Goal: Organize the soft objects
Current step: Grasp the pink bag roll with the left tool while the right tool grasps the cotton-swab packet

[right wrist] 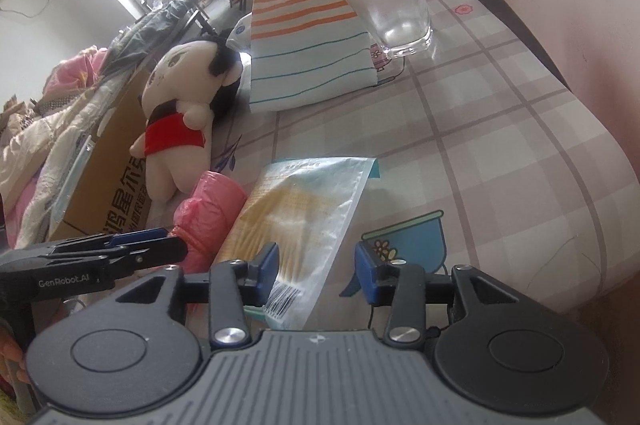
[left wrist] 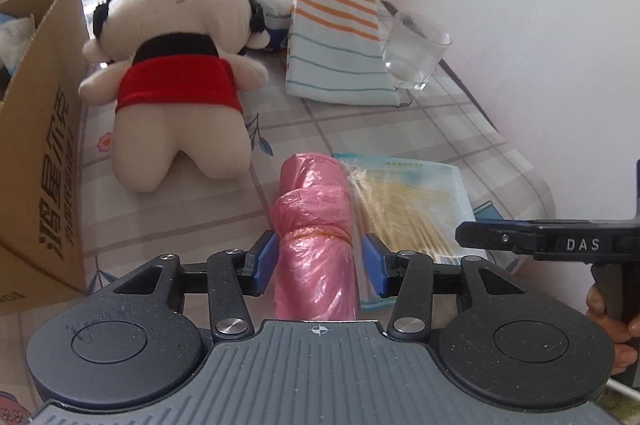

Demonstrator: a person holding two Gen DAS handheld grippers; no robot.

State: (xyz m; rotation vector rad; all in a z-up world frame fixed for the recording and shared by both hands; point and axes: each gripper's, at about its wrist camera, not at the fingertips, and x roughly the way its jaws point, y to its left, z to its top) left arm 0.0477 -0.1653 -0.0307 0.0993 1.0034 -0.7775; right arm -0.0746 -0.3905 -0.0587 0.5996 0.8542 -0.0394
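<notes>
A pink roll of plastic bags (left wrist: 316,225) lies on the checked tablecloth between the blue pads of my left gripper (left wrist: 320,265). The jaws stand open, with a small gap beside the right pad. Right of the roll lies a flat clear packet of cotton swabs (right wrist: 304,201). My right gripper (right wrist: 318,265) is open over the packet's near end and grips nothing. A plush doll in a red top (left wrist: 180,85) lies face up further back. A folded orange-striped cloth (left wrist: 336,37) stands beyond it. The left gripper (right wrist: 176,249) shows at the pink roll (right wrist: 212,213).
An open cardboard box (left wrist: 40,145) with printed letters stands at the table's left edge. A clear drinking glass (left wrist: 416,49) stands by the striped cloth near the wall. A tissue pack (left wrist: 272,5) lies behind the doll. The table's right edge runs along the wall.
</notes>
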